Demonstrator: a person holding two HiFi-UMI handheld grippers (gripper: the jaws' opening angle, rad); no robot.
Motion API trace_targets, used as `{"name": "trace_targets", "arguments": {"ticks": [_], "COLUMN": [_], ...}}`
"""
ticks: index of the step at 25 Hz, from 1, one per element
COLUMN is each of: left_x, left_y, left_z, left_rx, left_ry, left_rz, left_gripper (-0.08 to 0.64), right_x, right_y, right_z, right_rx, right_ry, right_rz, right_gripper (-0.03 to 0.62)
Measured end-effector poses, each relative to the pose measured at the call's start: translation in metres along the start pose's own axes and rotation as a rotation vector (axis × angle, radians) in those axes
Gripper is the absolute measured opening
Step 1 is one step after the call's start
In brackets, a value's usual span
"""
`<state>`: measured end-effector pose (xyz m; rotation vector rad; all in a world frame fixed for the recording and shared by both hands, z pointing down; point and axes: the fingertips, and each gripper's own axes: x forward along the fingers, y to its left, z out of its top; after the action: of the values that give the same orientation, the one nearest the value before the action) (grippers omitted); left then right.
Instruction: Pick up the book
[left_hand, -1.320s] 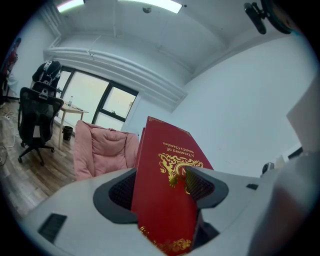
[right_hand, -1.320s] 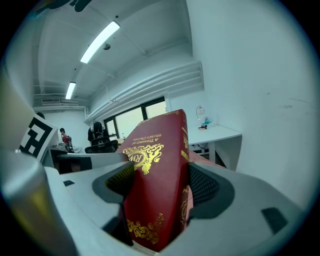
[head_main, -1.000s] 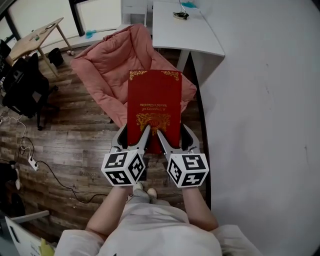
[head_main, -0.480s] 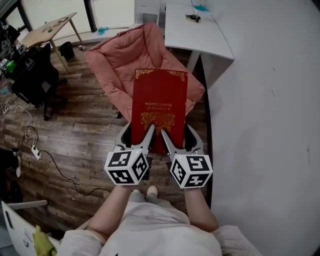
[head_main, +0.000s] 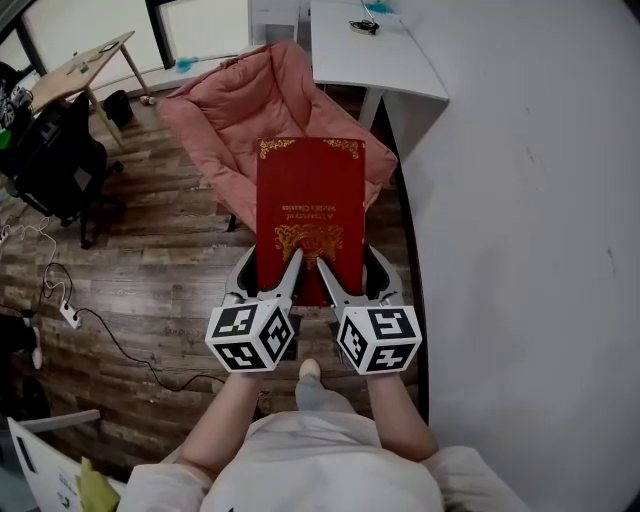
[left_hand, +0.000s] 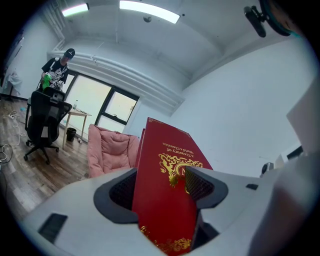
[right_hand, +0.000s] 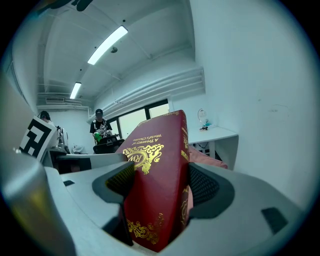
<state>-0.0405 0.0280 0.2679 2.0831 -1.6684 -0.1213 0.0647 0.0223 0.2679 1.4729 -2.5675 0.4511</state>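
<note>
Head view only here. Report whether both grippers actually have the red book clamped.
Observer: Left gripper view shows the left gripper shut on the red book, one jaw on each cover.
Operator: Now the right one.
Observer: Right gripper view shows the right gripper clamped across the book too, with its gilt-ornamented spine showing.
Operator: Report anyone nearby.
Observer: A person in a dark cap stands behind the black office chair, near the window, across the room.

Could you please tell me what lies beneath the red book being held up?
Below the red gold-decorated hardcover book sits a pink padded chair on wood-plank floor. The book covers the chair's front edge, so anything there is hidden.
</note>
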Motion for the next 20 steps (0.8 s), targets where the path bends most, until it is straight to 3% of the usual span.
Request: {"name": "trace_targets", "arguments": {"ticks": [13,20], "left_x": [-0.147,-0.202], "left_y": [0.018,0.020], "left_z": [-0.012,-0.023], "left_rx": [0.021,0.020], "left_ry": [0.013,0.016], "left_rz": [-0.034,-0.053], "left_gripper": [0.285,0.285], "right_x": [-0.096,-0.136], "right_y": [0.113,0.150], "right_z": [-0.037,-0.053], "right_rx": [0.016,0.017], "right_ry": [-0.024,-0.028], "right_rz": [-0.035,-0.052], "right_gripper": [0.336,0.336]}}
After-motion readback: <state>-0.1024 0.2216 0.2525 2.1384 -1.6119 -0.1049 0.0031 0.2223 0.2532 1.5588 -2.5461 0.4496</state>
